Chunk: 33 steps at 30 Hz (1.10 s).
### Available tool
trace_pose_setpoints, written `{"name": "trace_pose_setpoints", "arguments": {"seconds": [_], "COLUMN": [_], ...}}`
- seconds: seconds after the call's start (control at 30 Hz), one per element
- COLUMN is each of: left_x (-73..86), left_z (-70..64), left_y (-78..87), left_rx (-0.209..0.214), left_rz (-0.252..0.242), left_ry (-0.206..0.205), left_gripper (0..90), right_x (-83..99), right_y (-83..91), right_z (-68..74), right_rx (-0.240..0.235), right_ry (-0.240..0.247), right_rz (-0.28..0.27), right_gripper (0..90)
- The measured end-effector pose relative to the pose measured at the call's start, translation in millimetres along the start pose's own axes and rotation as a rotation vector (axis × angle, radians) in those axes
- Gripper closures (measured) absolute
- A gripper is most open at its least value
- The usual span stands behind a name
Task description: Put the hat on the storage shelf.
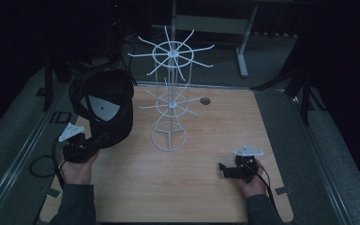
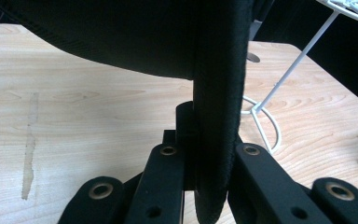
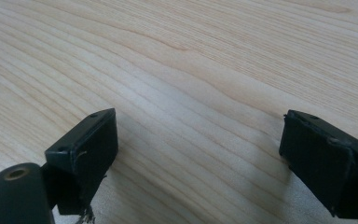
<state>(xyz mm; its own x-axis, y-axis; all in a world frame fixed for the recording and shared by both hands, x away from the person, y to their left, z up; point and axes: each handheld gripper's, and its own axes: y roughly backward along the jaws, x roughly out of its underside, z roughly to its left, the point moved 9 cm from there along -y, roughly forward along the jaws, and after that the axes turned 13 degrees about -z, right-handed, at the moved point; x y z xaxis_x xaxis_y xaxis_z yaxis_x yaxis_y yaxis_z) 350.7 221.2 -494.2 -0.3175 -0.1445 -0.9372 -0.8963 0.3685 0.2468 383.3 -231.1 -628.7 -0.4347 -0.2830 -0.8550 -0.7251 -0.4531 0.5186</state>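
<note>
- worktop (image 1: pixel 136 187): bare wood across the near middle and right; its near edge is cut off by the frame.
- white wire rack (image 1: pixel 170 93): upright at centre, its arms faint against the dark behind.
- black cap (image 1: pixel 104 105): lifted at the left, just beside the rack; its crown blurs into shadow.
- left gripper (image 1: pixel 95 143): fingers clamped on the cap's brim.
- right gripper (image 1: pixel 222 169): fingers spread wide, low over bare wood, well apart from the rack.
</note>
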Motion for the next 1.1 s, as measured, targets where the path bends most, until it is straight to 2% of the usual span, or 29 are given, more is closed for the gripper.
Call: {"name": "trace_pose_setpoints", "arguments": {"seconds": [1.1], "left_x": [-23.5], "left_z": [-5.8], "left_y": [7.1], "left_rx": [-0.021], "left_rz": [-0.052], "left_ry": [-0.042], "left_gripper": [86.6], "right_x": [-0.2], "right_y": [-0.1], "right_z": [-0.1], "right_rx": [0.000], "right_ry": [0.001], "right_rz": [-0.001], "right_gripper": [11.3]}}
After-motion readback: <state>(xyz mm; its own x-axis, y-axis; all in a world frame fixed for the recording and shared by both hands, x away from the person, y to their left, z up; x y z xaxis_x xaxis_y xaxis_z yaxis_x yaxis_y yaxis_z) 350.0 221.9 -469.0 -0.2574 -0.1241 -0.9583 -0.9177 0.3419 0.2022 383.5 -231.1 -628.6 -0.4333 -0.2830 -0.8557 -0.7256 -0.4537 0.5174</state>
